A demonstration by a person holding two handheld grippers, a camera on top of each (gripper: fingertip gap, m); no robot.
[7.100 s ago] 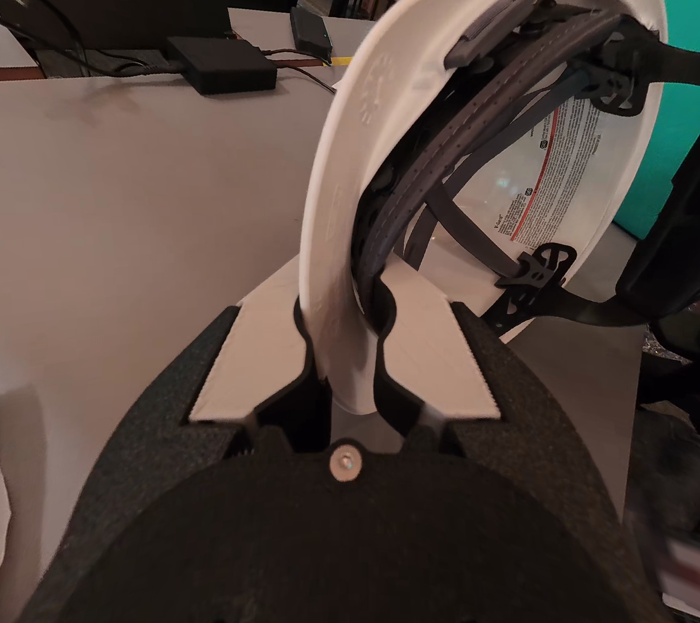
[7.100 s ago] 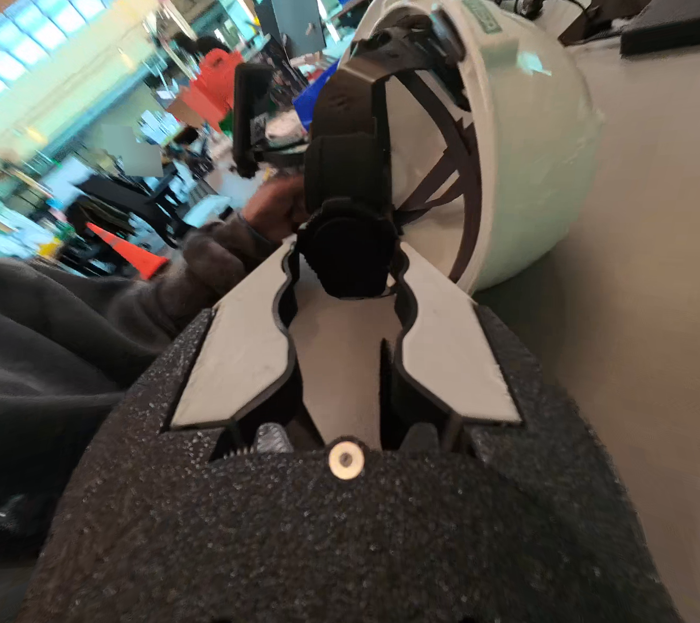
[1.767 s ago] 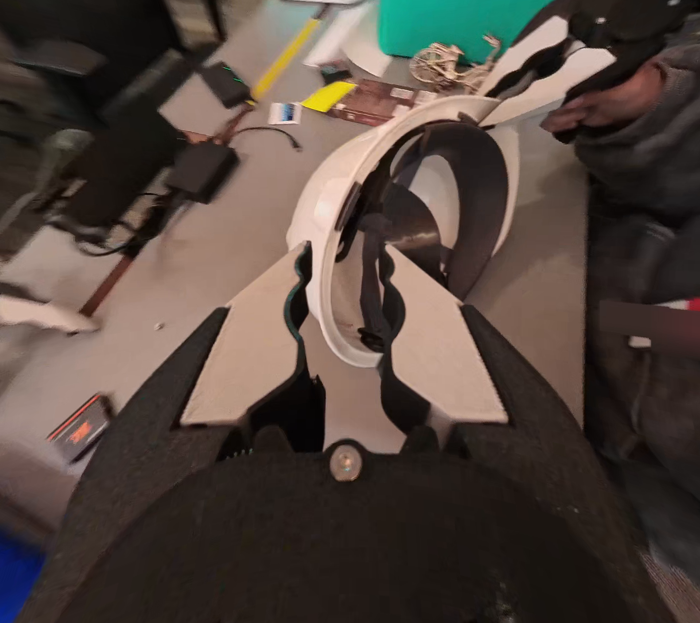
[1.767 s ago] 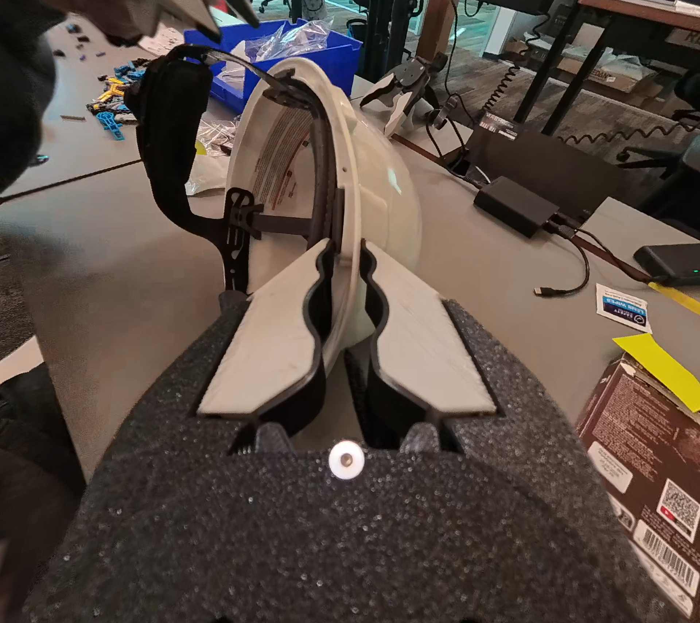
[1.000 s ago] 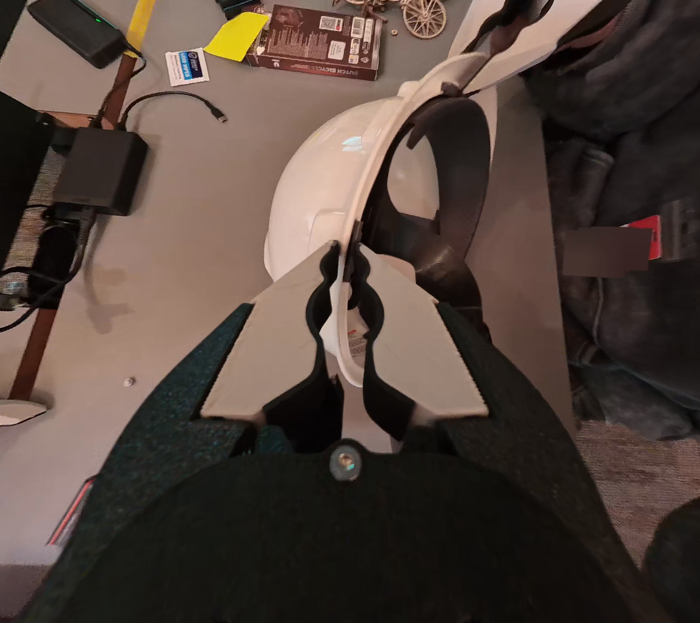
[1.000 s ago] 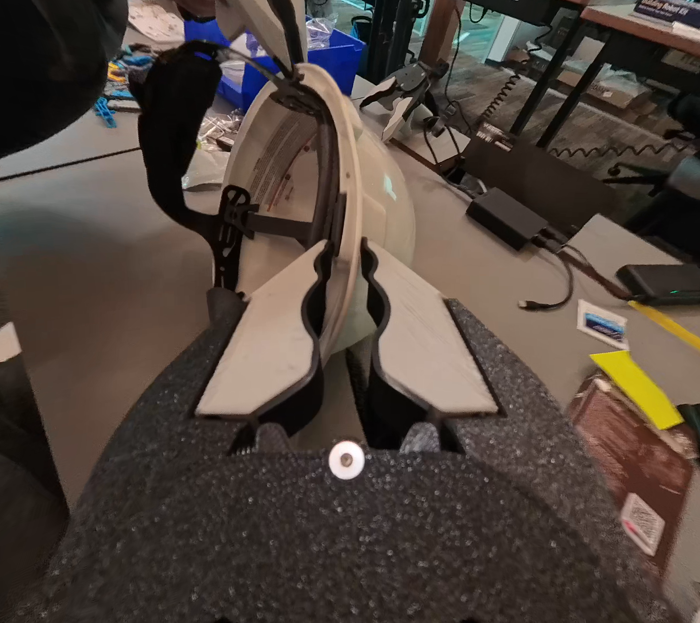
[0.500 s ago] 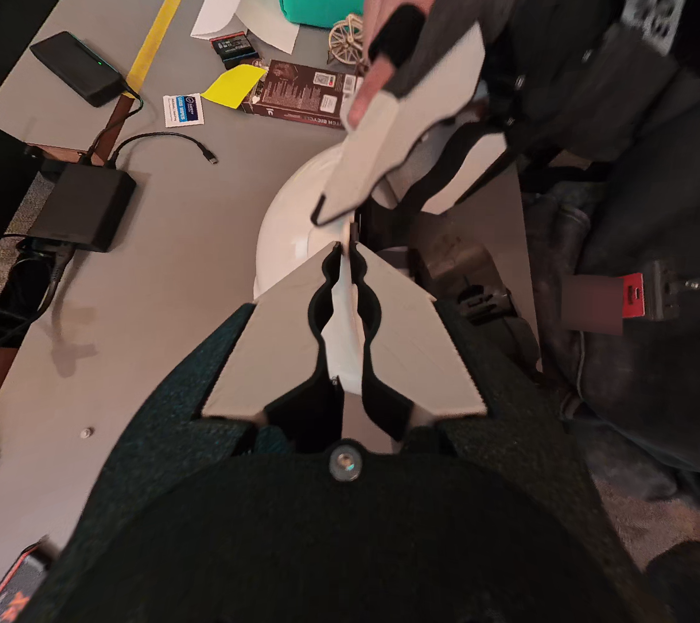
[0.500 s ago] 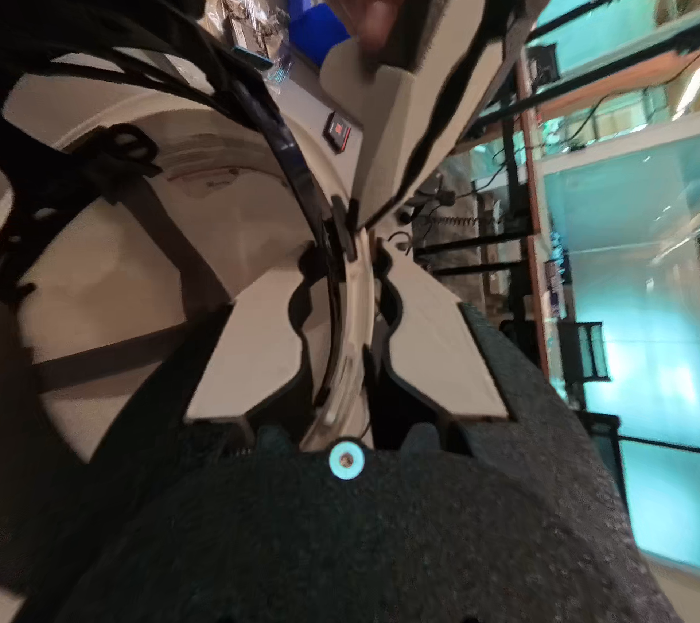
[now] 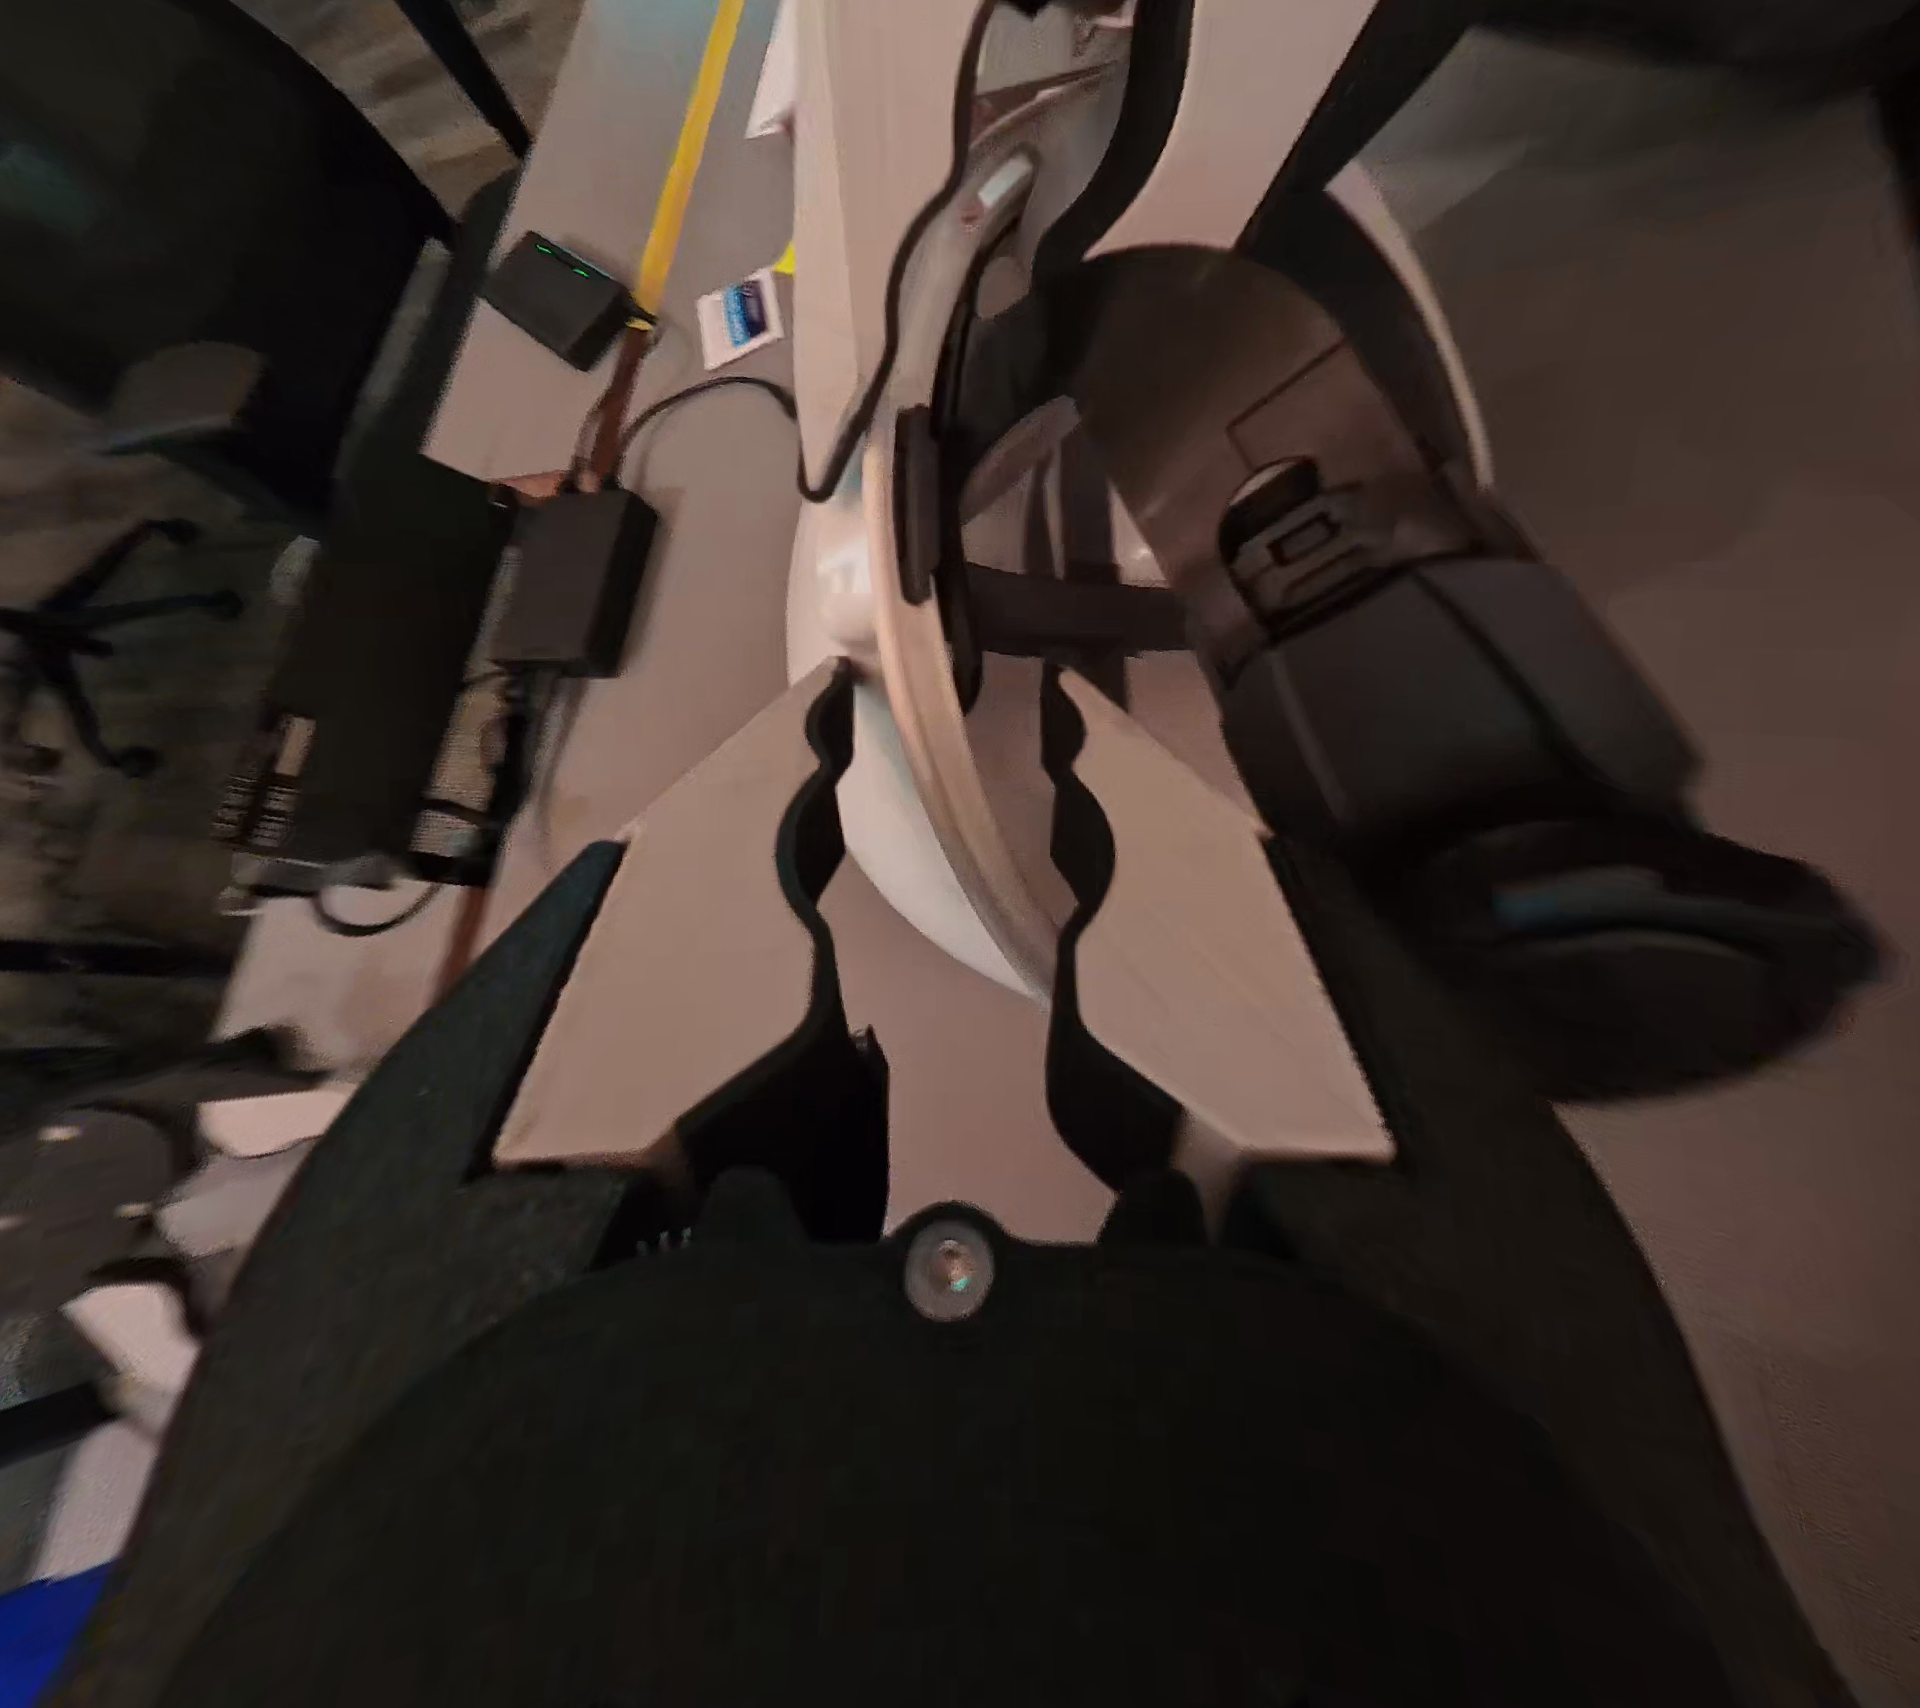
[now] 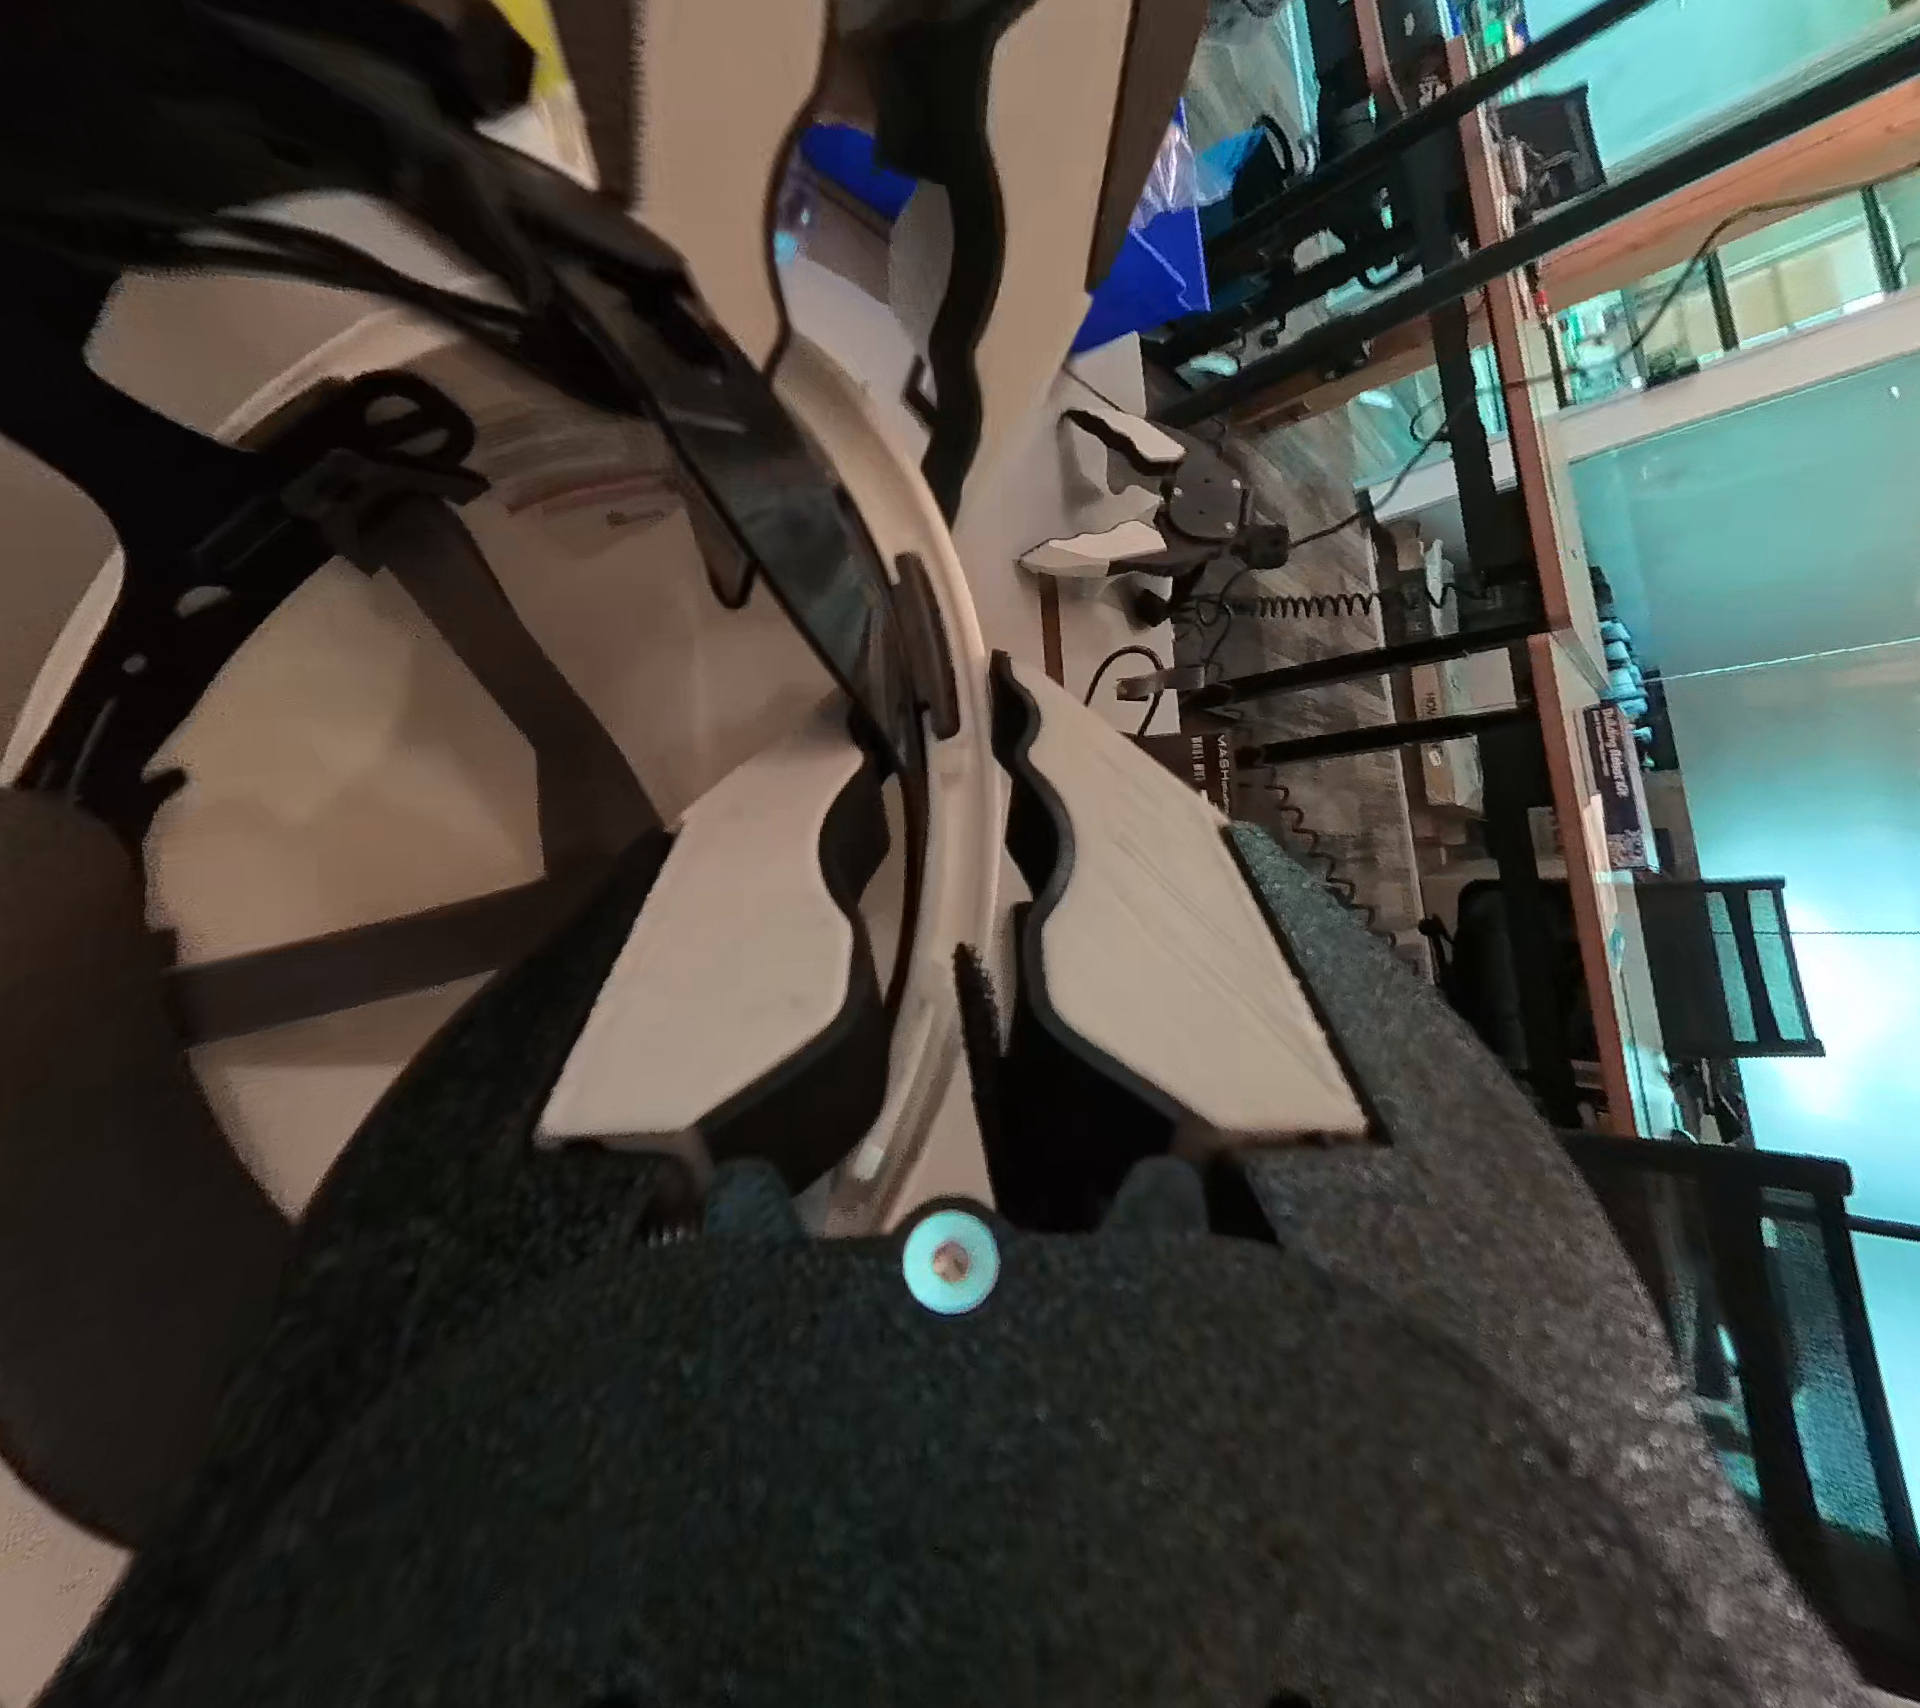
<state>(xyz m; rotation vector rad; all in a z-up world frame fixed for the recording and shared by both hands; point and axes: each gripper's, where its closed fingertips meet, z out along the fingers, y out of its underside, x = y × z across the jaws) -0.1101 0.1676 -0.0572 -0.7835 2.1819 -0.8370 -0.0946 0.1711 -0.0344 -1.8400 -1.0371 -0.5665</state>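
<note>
right wrist view, right hand-held gripper [image 10: 951, 728] clamped on white hard hat [image 10: 971, 827] brim

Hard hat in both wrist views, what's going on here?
A person works two hand-held grippers on a white hard hat, turned so its black inner straps show. The right hand-held gripper is clamped on the rim. The left hand-held gripper sits open around the rim, fingers on either side without pinching. The two meet nose to nose at the same stretch of rim, above a grey table with a black power adapter.
</note>
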